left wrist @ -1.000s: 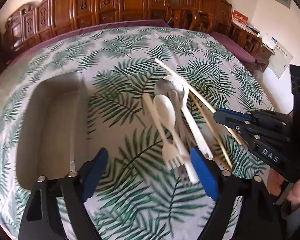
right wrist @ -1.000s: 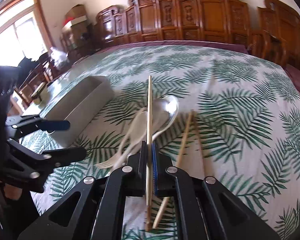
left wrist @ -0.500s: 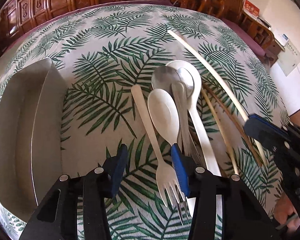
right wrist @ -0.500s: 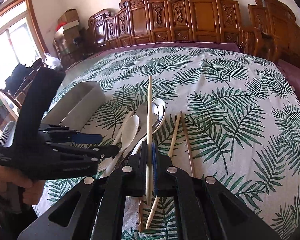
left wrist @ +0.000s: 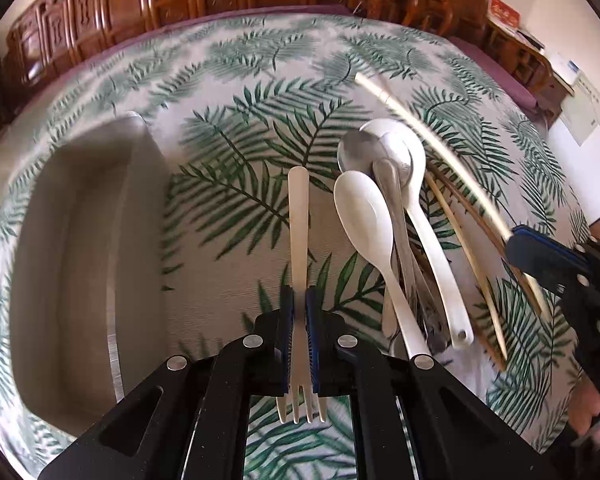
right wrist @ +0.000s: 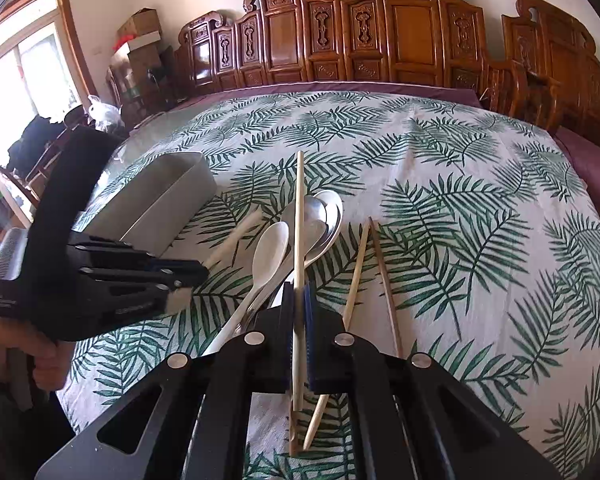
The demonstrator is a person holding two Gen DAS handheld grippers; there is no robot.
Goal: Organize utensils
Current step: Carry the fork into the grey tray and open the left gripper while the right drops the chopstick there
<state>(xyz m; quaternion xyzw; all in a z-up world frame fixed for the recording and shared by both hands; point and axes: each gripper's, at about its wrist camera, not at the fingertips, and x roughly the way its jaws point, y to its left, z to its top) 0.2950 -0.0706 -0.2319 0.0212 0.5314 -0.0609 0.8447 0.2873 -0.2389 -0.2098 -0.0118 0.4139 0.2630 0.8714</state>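
White fork (left wrist: pixel 299 240) is pinched at its neck by the left gripper (left wrist: pixel 299 312), whose jaws have just closed. One chopstick (right wrist: pixel 298 240) is clamped by the right gripper (right wrist: pixel 299 304). Spoons (left wrist: pixel 384 200) are piled beyond; the grey tray (left wrist: pixel 80 248) stands left.

Black plastic left gripper (left wrist: pixel 300 312) and right gripper (right wrist: pixel 299 304), blue-padded jaws, silver pivot screws, faint white lettering

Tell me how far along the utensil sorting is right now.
Barely started: the grey tray looks empty. In hand: the left gripper has just closed on the white fork, and the right gripper is shut on a pale chopstick. Left on the cloth: the white spoon, the metal spoon, a long white spoon and other chopsticks.
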